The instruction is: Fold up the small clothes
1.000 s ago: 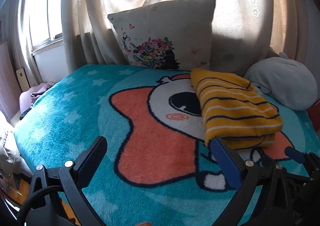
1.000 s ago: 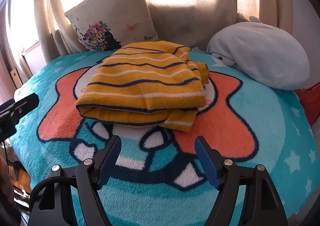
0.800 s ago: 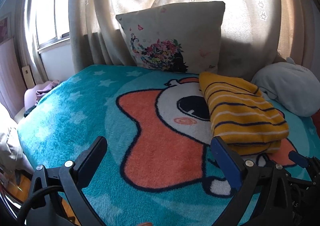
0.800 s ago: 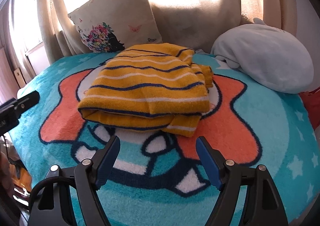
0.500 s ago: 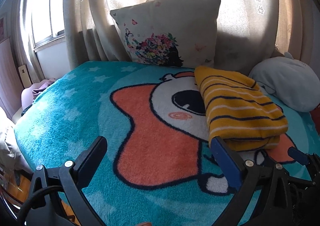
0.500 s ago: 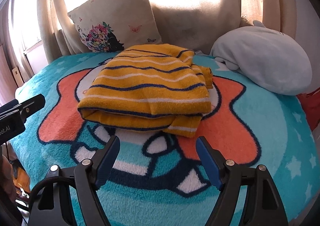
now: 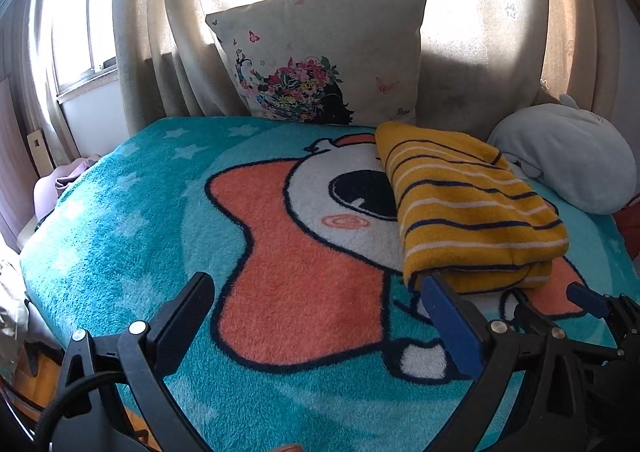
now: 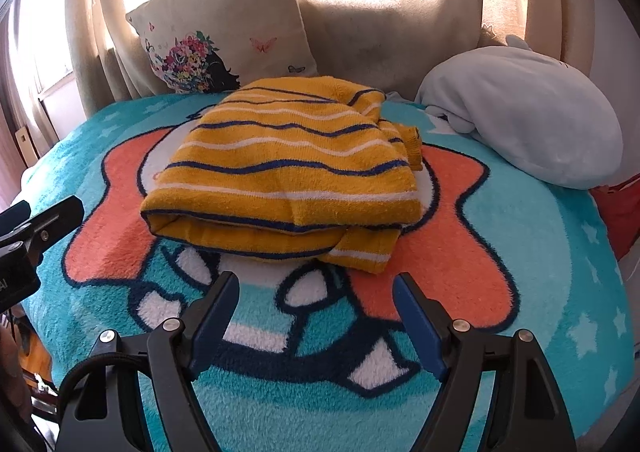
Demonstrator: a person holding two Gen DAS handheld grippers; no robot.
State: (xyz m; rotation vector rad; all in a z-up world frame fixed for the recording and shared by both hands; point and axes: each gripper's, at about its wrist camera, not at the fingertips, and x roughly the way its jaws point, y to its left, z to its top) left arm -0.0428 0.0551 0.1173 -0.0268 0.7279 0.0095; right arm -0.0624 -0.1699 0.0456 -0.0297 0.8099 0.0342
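A yellow sweater (image 8: 288,176) with navy and white stripes lies folded into a thick bundle on the teal cartoon blanket (image 8: 520,276). It also shows at the right in the left wrist view (image 7: 468,208). My right gripper (image 8: 316,288) is open and empty, just in front of the bundle's near edge. My left gripper (image 7: 316,288) is open and empty, to the left of the sweater above the orange patch. The left gripper's finger shows at the left edge of the right wrist view (image 8: 52,224).
A floral cushion (image 7: 324,56) leans on the curtains (image 7: 480,4) at the back. A pale blue plush (image 8: 524,112) lies at the right. A window (image 7: 76,12) and pink cloth (image 7: 60,188) are at the left, past the bed's edge.
Both cameras shift slightly; the sweater stays folded in place. Both grippers stay open and empty near the bed's front edge.
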